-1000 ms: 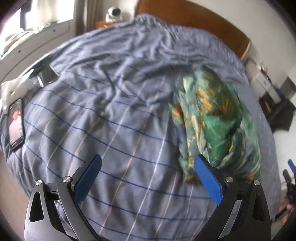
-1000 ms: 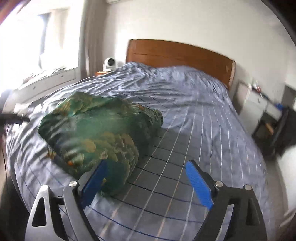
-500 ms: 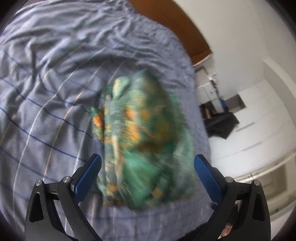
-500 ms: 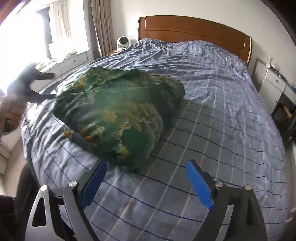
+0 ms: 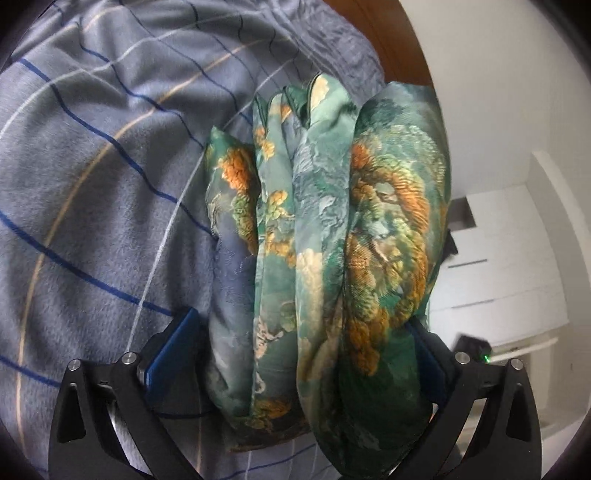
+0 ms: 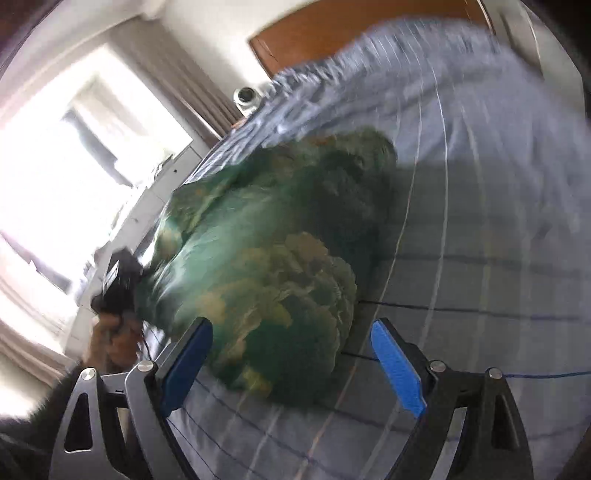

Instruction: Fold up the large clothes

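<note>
A folded green garment (image 5: 332, 236) with orange and gold print lies in thick layers on the blue striped bedspread (image 5: 92, 184). My left gripper (image 5: 299, 354) is wide open with its blue pads on either side of the bundle's near end; the right pad is mostly hidden by cloth. In the right wrist view the garment (image 6: 273, 266) is blurred. My right gripper (image 6: 291, 358) is open, its pads straddling the garment's near end. The left gripper and the hand holding it (image 6: 118, 295) show at the garment's far left side.
A wooden headboard (image 6: 369, 33) stands at the far end of the bed. A bright window with curtains (image 6: 74, 166) is at the left. A small white camera-like device (image 6: 245, 98) sits by the headboard. White cabinets (image 5: 498, 258) stand beyond the bed's edge.
Both grippers have moved in close to the garment. The left one now has the bundle between its open pads. The right view has tilted and blurred with motion.
</note>
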